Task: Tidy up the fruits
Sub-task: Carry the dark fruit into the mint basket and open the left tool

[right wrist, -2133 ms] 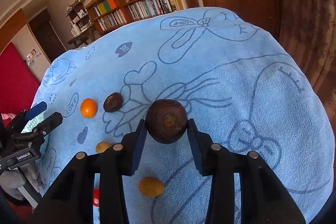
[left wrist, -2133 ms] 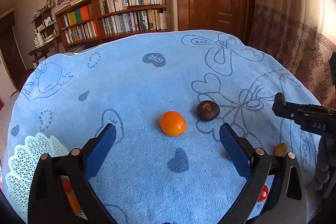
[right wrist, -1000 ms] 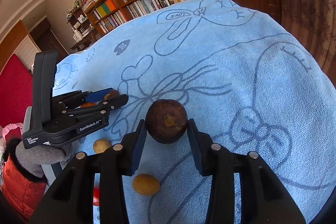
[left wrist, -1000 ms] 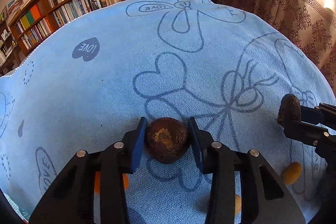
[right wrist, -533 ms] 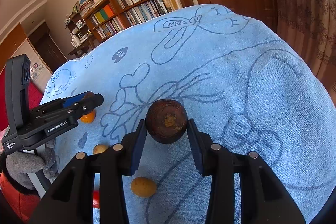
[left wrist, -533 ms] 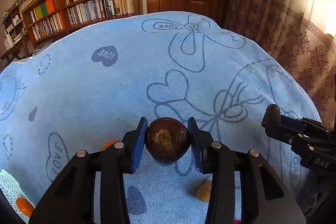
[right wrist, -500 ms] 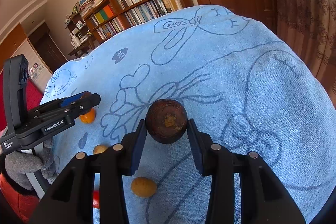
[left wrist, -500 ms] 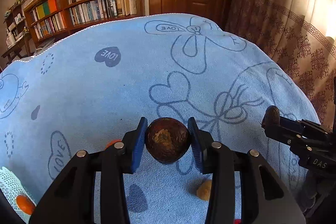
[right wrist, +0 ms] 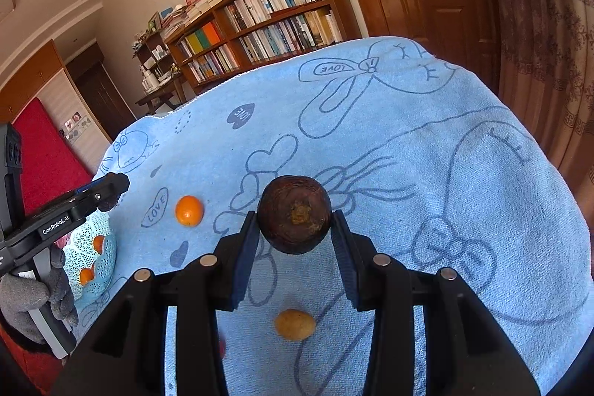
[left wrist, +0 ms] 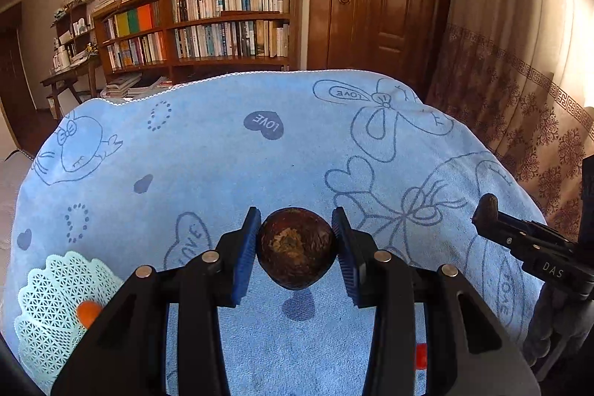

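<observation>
- Your left gripper [left wrist: 296, 249] is closed on a dark brown round fruit [left wrist: 294, 253]; both blue pads [left wrist: 245, 249] press its sides and it hangs clear of the blue towel [left wrist: 208, 158], with its shadow on the cloth just below.
- Your right gripper [right wrist: 294, 240] is clamped the same way on a second dark brown fruit [right wrist: 294, 215], held above the towel [right wrist: 427, 143] with its stem scar facing the camera.
- In the right wrist view the left gripper [right wrist: 111, 190] shows at the left edge, held by a hand in a grey glove [right wrist: 35, 297]; the fruit at its tip is mostly hidden from this angle.
- In the left wrist view the right gripper [left wrist: 490, 214] reaches in from the right edge, with its dark fruit [left wrist: 487, 205] just visible at the tip.
- A pale green lattice basket [left wrist: 48, 288] sits at the left edge of the towel, below and left of your left gripper; an orange fruit [left wrist: 87, 313] lies in it. From the right wrist view the basket [right wrist: 105, 229] holds what look like two orange fruits [right wrist: 98, 243], though the mesh partly covers them.
- One orange [right wrist: 189, 210] lies loose on the towel, near the basket and apart from it.
- A small yellow-brown fruit [right wrist: 294, 324] lies on the towel under your right gripper.
- A small red thing [left wrist: 421, 356] peeks out beside the left gripper's frame; too little shows to name it.
</observation>
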### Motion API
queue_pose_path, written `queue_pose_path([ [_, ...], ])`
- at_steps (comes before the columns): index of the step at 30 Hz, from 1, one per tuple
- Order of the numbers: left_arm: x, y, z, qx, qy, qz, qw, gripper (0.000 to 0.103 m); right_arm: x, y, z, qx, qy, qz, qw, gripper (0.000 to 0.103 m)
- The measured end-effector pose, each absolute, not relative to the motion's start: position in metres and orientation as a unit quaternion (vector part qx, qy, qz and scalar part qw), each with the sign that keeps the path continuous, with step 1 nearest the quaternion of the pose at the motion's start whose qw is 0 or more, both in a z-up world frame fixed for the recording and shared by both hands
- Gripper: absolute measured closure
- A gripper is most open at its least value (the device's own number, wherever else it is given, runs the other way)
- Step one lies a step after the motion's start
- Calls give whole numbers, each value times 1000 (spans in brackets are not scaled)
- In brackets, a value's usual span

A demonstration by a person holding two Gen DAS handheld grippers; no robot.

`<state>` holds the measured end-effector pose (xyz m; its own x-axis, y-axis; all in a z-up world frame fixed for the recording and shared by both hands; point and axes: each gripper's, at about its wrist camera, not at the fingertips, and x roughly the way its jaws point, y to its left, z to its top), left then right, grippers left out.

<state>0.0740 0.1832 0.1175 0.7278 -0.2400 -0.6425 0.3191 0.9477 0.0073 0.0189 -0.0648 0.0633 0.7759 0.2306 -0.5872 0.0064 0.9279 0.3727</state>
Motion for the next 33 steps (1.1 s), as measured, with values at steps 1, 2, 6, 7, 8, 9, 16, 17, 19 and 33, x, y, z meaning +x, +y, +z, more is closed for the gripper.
queue_pose_path([
  [1, 70, 189, 120, 56, 334, -146, 929, 62, 17, -63, 66, 179, 326, 64, 926, 63],
  [2, 67, 194, 124, 53, 332, -143, 931, 62, 14, -61, 69, 179, 323, 67, 927, 63],
  [6, 51, 218, 137, 45, 316, -127, 939, 62, 6, -52, 81, 174, 311, 82, 931, 63],
  [7, 46, 224, 140, 43, 312, -122, 941, 62, 4, -50, 83, 173, 308, 85, 932, 63],
  [8, 42, 231, 143, 40, 309, -117, 943, 62, 1, -47, 86, 173, 305, 89, 932, 63],
  [9, 38, 238, 145, 37, 306, -111, 945, 62, -1, -45, 88, 173, 302, 92, 933, 63],
  [16, 15, 297, 151, 21, 295, -52, 954, 62, -14, -25, 96, 163, 295, 118, 934, 63],
  [17, 12, 305, 151, 17, 295, -43, 954, 62, -16, -21, 96, 161, 295, 121, 934, 63],
  [19, 9, 320, 150, 7, 296, -30, 955, 62, -19, -15, 97, 158, 295, 127, 933, 63],
  [33, -18, 388, 122, -46, 310, 25, 949, 62, -38, 24, 98, 138, 303, 165, 928, 63],
])
